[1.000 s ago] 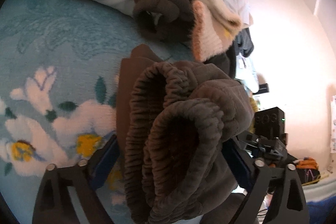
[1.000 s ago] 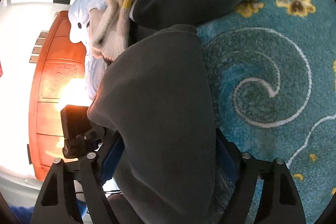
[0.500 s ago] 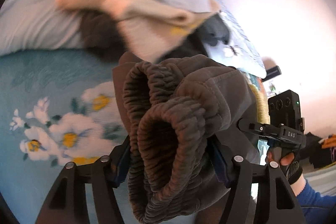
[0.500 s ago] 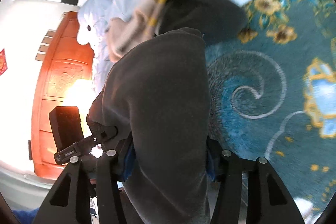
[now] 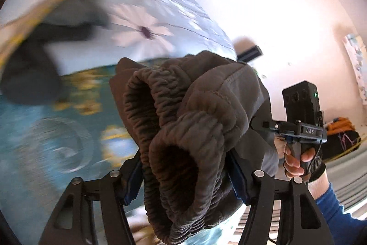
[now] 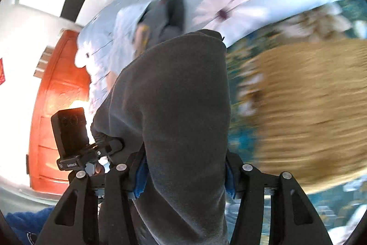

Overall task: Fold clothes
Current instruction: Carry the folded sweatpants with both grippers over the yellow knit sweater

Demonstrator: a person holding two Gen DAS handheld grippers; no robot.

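Currently both tongs clamp the same dark grey-brown garment [image 5: 206,121], lifted above the teal flowered blanket [image 5: 57,148]. Left tongs [image 5: 185,178]: blue-padded fingers [image 5: 132,185] closed on the bunched elastic waistband, which bulges toward the lens in two ribbed rolls. Right tongs [image 6: 185,171]: fingers pinched on a smooth fold of the garment [image 6: 179,107], cloth filling the gap and rising away from the camera.

Relative to the garment: in the left wrist view, the other handheld unit [image 5: 302,116] sits to its right, gripped by a hand [image 5: 298,159] in a blue sleeve. Beyond the garment's top edge lies a pale sheet with daisy print [image 5: 142,26], with a blurred heap of dark and beige clothing [image 5: 45,22] on it. In the right wrist view, an orange-red wooden headboard [image 6: 59,93] stands left of the garment; a blurred tan patch [image 6: 309,107] lies right of it. Background heavily motion-blurred in both views.
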